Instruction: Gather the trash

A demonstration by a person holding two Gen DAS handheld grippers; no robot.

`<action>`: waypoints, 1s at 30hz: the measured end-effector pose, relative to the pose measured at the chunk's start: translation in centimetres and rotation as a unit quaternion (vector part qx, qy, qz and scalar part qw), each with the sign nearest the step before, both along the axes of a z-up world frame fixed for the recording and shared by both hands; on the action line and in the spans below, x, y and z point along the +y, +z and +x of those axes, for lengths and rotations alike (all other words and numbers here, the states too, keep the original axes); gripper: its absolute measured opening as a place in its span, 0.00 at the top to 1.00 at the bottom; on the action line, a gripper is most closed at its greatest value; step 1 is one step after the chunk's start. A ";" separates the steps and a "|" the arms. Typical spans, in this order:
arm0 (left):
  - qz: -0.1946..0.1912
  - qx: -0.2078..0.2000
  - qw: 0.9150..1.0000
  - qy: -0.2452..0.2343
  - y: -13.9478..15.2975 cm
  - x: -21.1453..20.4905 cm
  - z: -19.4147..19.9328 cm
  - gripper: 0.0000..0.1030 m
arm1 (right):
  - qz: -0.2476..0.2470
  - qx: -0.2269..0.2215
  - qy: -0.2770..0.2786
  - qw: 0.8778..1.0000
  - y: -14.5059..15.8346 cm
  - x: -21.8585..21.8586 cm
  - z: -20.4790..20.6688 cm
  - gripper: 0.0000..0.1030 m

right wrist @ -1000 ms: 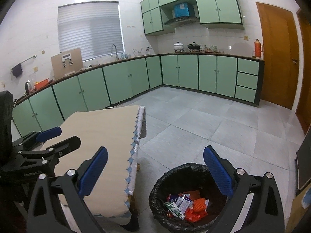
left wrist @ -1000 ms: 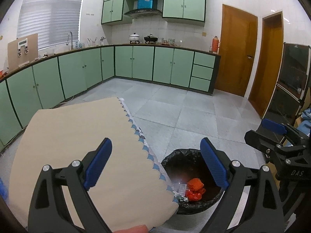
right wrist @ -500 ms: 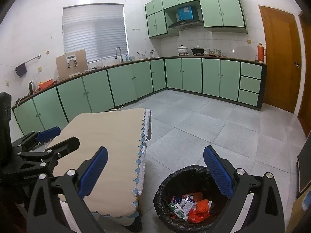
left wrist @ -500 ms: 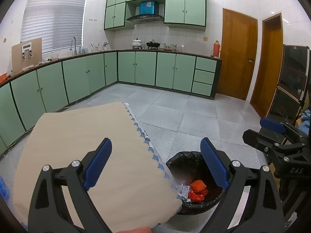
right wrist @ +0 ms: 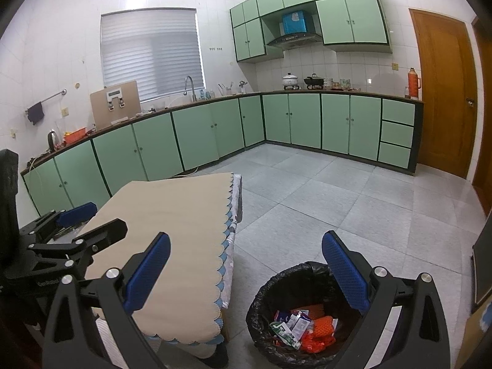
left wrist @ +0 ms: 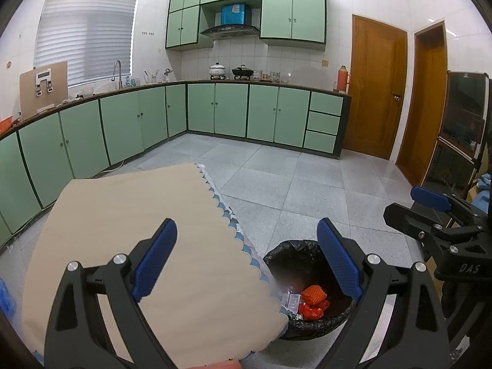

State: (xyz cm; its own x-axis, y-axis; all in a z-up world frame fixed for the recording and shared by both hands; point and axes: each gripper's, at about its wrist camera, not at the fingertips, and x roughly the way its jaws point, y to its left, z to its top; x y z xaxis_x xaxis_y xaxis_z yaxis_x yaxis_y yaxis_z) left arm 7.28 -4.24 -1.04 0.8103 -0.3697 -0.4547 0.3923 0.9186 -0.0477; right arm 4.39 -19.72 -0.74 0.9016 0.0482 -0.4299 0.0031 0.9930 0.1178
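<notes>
Black-lined trash bin (right wrist: 307,316) sits on the floor below both wide-open, empty claws, left (left wrist: 246,264) and right (right wrist: 246,273).

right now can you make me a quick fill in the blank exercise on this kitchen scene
1. The bin beside the table is lined with a ____ bag.
2. Both the left gripper and the right gripper have their jaws ____.
3. The kitchen cabinets are pale ____.
4. The wrappers lie ____ the bin.

Missing words: black; open; green; inside
</notes>
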 end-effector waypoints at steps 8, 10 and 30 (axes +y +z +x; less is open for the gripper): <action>0.000 -0.003 1.000 0.000 -0.1 0.1 -0.1 0.13 | 0.000 -0.001 0.000 1.000 0.0 0.2 0.0 0.06; 0.000 -0.003 1.000 0.000 -0.1 0.1 -0.1 0.13 | 0.000 -0.001 0.000 1.000 0.0 0.2 0.0 0.06; -0.001 -0.003 1.000 0.001 0.0 0.3 -0.2 0.13 | 0.000 -0.003 0.000 1.000 0.1 0.3 -0.3 0.06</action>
